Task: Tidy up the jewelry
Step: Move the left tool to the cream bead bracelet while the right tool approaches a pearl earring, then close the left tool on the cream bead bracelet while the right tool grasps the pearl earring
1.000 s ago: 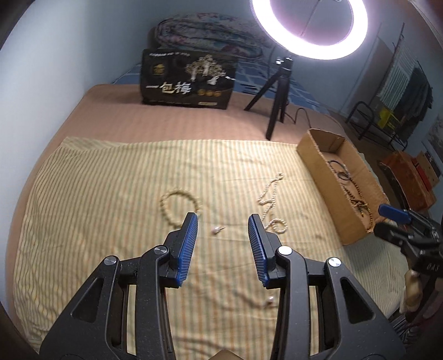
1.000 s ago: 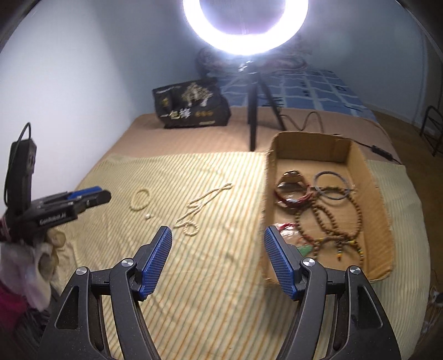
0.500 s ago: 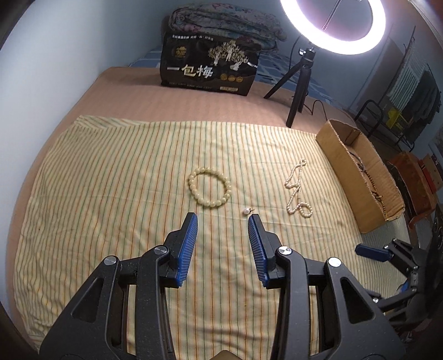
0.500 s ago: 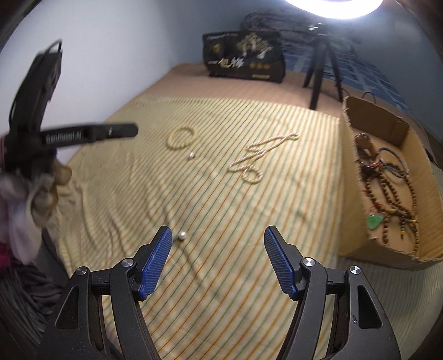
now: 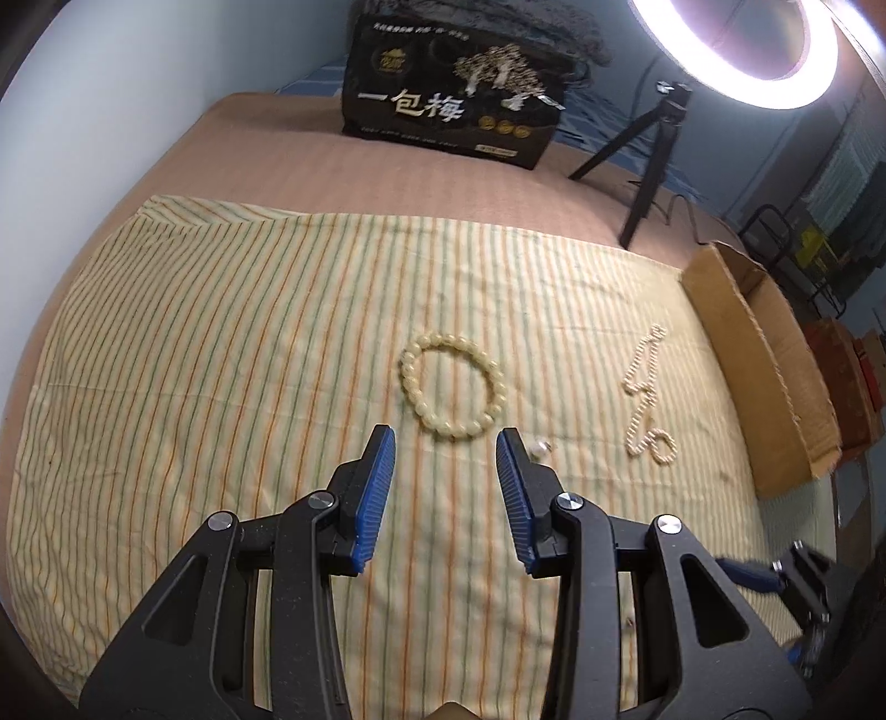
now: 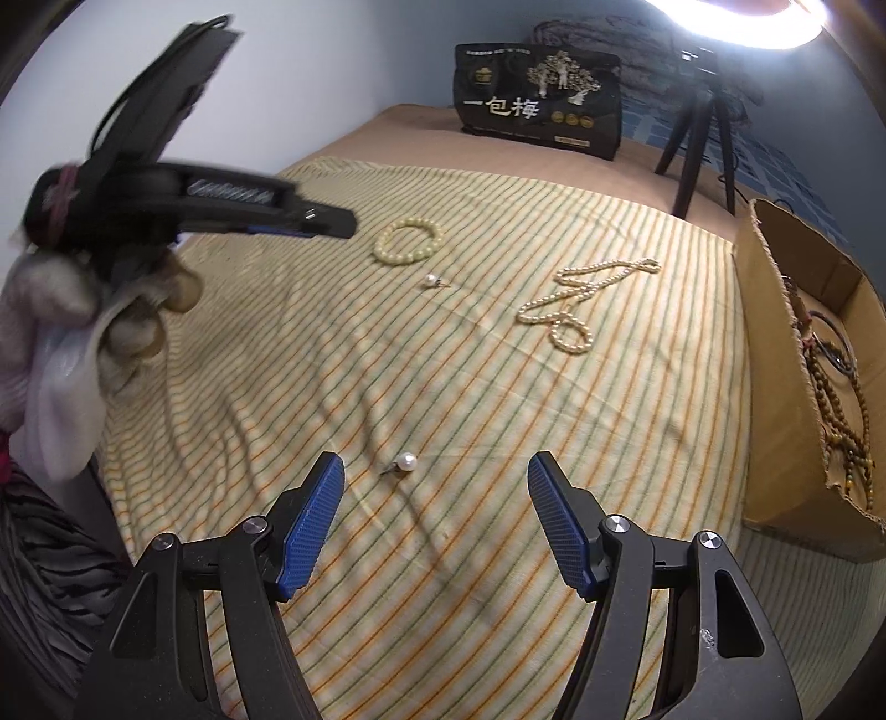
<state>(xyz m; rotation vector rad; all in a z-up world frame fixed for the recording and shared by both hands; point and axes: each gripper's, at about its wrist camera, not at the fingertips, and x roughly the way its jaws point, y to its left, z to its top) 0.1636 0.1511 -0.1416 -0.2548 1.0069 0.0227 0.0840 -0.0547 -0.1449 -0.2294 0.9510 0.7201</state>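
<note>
the small white pearl earring (image 6: 406,461) seems light and slippery; the right gripper (image 6: 434,512), wide open and empty, should pinch its bead.

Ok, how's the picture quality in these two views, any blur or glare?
Left wrist view: sharp, with glare from the ring light at top right and fisheye bending at the edges. Right wrist view: the left gripper is motion-blurred; the pearl earring stays crisp.
</note>
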